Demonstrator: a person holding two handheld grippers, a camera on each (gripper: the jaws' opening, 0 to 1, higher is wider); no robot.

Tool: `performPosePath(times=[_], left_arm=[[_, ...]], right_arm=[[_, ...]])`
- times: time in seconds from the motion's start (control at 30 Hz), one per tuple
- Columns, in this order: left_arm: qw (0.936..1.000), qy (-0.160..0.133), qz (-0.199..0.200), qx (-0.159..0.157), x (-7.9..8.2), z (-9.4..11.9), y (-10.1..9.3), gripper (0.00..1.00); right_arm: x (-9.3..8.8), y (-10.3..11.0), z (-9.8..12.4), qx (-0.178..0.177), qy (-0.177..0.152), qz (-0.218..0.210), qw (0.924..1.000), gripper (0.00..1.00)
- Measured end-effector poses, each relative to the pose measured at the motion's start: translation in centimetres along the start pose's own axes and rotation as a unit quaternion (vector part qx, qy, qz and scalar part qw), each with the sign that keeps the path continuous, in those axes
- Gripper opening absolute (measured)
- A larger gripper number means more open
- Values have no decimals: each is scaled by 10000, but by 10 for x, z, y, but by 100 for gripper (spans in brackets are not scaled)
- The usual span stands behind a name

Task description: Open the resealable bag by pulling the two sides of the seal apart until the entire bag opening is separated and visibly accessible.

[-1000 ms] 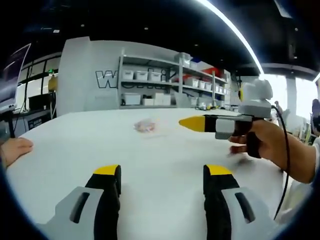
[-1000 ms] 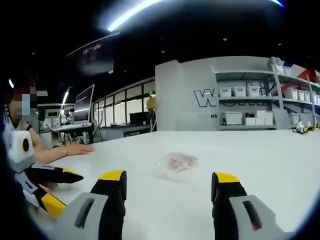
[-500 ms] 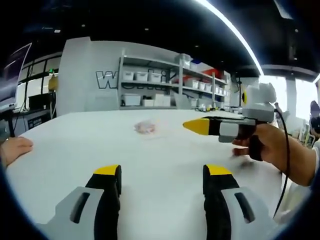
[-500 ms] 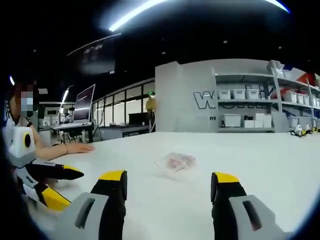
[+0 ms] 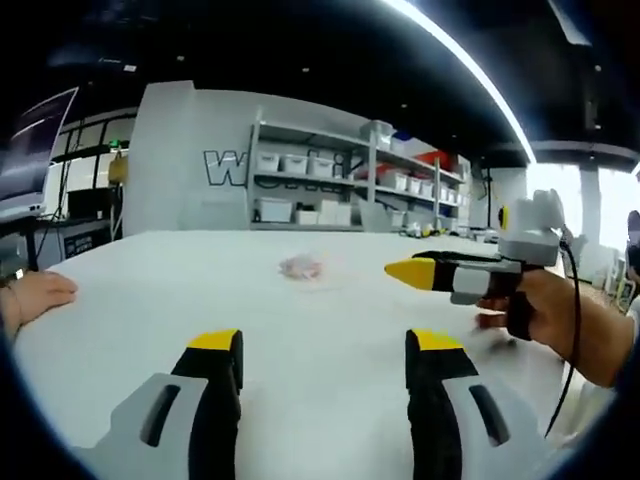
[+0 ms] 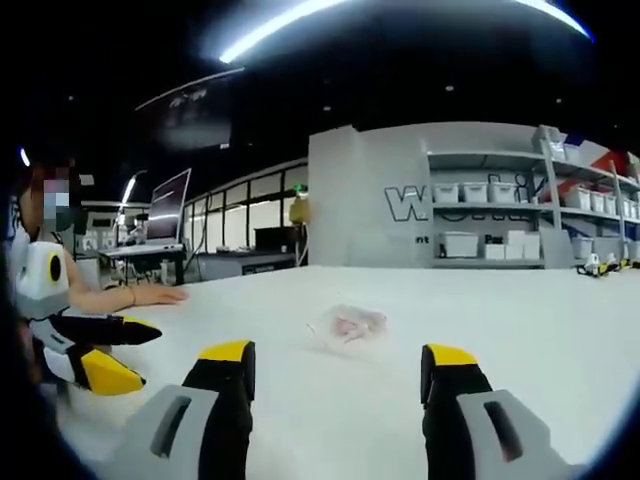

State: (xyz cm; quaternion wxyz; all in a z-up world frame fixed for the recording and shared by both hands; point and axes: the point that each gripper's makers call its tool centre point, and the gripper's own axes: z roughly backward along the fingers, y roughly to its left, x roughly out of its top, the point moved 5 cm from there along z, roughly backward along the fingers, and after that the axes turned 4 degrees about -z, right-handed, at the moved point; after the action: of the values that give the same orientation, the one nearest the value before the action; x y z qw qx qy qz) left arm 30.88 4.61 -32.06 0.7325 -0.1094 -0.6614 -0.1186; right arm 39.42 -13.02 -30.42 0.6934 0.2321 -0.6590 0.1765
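- The left hand-held gripper [image 5: 322,355] is low over the white tabletop [image 5: 300,310]. Its two yellow-tipped jaws stand apart with nothing between them, the same as a second ago.
- The right hand-held gripper [image 6: 338,372] is also low over the tabletop. Its jaws are apart and hold nothing, just like before.
- In the left gripper view, the right hand-held gripper comes in from the right side, held by a hand [image 5: 550,310]. It looks a bit lower and further right in the picture than a second ago. From this side I cannot tell how its jaws stand.
- In the right gripper view, the left hand-held gripper shows at the left edge, and its jaws are apart. It sits a little higher in the picture than before.
- The small clear bag [image 6: 347,325] lies flat on the tabletop, further out, ahead of both grippers and touching neither. It has something pink inside. It has not moved.
- Another hand [image 5: 35,297] rests on the tabletop at the left.
- Far back stand shelves [image 5: 330,185] with white boxes.
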Motion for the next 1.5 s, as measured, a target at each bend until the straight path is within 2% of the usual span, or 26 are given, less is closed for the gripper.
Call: performPosePath(times=[0.27,0.33,0.37,0.43,0.5,0.6,0.67,0.77,1.03,1.17,1.27,1.37,1.5], left_arm=[[9995,-85,-138,281,5,1,4,68],[9991,-40,-98,400,3,1,7,74],[9985,-21,-57,541,2,2,9,82],[9972,6,-27,743,0,3,13,91],[9963,-11,1,861,0,5,18,93],[9952,-9,25,980,1,5,23,94],[9943,-44,-53,1061,4,5,24,97],[9927,-141,-237,1173,9,4,24,100],[9896,-121,-399,1374,7,5,29,99],[9893,-103,-354,1410,5,6,32,99],[9892,-93,-357,1419,5,6,32,99],[9890,-95,-359,1435,5,6,32,99],[9884,-110,-376,1466,5,6,32,97]], right_arm=[[0,-2,8,-116,-62,104,9999,68],[0,-3,10,-138,-51,177,9997,68],[0,-3,9,-139,-47,201,9997,68],[0,-4,10,-144,-39,227,9996,69],[0,-4,11,-171,-37,238,9996,70],[1,-6,13,-266,-42,296,9992,76],[1,-9,14,-390,-21,344,9986,83],[2,-11,17,-528,7,404,9978,89],[3,-11,24,-686,-25,556,9961,96],[-1,-11,26,-743,105,629,9952,99],[-6,-15,28,-827,298,565,9945,99],[-9,-16,29,-844,338,530,9944,98],[-9,-16,31,-902,233,540,9942,96]])
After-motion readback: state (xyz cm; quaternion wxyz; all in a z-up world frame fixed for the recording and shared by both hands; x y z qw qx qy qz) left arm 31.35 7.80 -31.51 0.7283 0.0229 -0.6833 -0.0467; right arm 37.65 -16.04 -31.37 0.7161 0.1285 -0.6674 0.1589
